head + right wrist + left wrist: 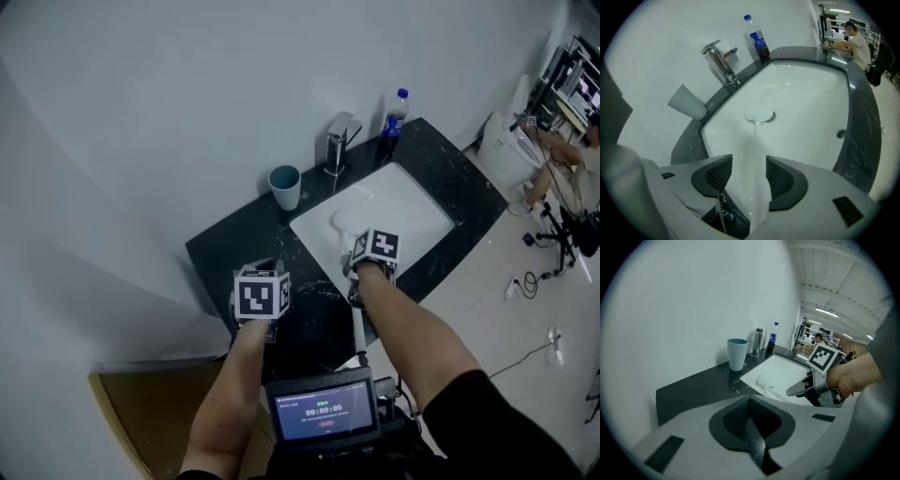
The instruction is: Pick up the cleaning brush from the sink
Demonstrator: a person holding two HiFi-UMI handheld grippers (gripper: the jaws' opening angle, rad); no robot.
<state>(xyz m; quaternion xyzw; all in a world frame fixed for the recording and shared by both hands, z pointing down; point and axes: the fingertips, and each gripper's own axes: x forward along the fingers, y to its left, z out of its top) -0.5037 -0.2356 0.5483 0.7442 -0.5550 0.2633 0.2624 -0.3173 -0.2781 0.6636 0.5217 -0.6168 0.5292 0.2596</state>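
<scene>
The white cleaning brush (345, 220) lies in the white sink (422, 202), its head by the drain. In the right gripper view its head (758, 114) is at the drain and its long handle runs back between my jaws. My right gripper (749, 173) is open with the handle between the pads, which sit close on both sides. In the head view the right gripper (373, 251) is over the sink's near rim. My left gripper (261, 295) hangs over the black counter to the left, shut (750, 420) with nothing in it.
A chrome faucet (339, 141) stands behind the basin. Left of it is a teal cup (284, 186), right of it a blue-capped bottle (394, 120). The black counter (234, 253) meets a white wall. A person sits at the far right (562, 159).
</scene>
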